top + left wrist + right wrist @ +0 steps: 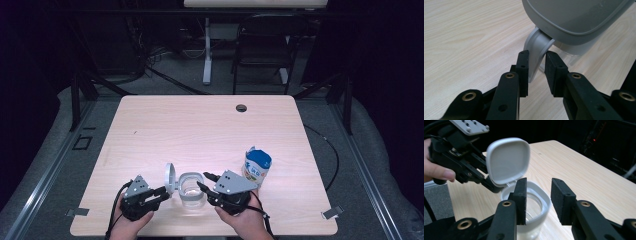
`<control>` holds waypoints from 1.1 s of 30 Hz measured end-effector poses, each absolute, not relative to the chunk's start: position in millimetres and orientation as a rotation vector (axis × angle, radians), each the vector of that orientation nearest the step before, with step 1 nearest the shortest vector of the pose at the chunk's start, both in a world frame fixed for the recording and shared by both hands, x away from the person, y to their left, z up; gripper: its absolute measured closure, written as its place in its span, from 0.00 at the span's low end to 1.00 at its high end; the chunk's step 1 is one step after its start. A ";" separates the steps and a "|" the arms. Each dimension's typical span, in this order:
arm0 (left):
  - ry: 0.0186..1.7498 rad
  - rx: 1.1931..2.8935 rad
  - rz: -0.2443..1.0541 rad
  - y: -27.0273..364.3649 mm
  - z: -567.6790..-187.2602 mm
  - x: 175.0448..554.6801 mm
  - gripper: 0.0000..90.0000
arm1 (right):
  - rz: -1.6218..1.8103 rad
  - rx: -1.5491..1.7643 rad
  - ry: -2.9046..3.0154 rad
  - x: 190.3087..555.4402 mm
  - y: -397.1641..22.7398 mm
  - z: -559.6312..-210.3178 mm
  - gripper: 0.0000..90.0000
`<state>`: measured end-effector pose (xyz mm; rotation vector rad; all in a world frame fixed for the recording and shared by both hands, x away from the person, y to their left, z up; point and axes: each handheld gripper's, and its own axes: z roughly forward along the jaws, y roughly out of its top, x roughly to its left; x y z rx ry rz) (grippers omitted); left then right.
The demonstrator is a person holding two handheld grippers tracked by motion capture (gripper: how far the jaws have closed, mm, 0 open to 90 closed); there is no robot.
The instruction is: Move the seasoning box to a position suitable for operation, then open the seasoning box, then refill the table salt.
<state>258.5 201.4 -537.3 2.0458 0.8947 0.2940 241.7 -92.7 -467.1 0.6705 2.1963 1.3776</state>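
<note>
Holding: my left gripper [536, 58] pinches the lid's hinge tab [537, 50].
Right gripper [539, 195]: half open, empty, at container's [191, 190] three o'clock.
Handling: light, slippery, probably breakable; take the rim.

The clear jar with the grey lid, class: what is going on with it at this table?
A person works it with two handheld grippers. The left gripper straddles the hinge tab of the flipped-up grey lid. The right gripper stands open over the rim of the clear jar. A blue-labelled can stands nearby on the table.
</note>
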 end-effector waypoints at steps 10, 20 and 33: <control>0.921 2.013 0.297 201.9 -538.6 265.4 0.89 | 1.370 0.765 2.136 231.0 -126.0 -473.4 0.66; 0.909 2.004 0.309 205.5 -532.9 261.6 0.83 | 1.361 0.850 2.061 221.4 -162.1 -476.2 0.60; 0.920 2.009 0.318 210.0 -529.7 262.6 0.82 | 1.335 0.974 1.984 222.8 -201.0 -479.7 0.59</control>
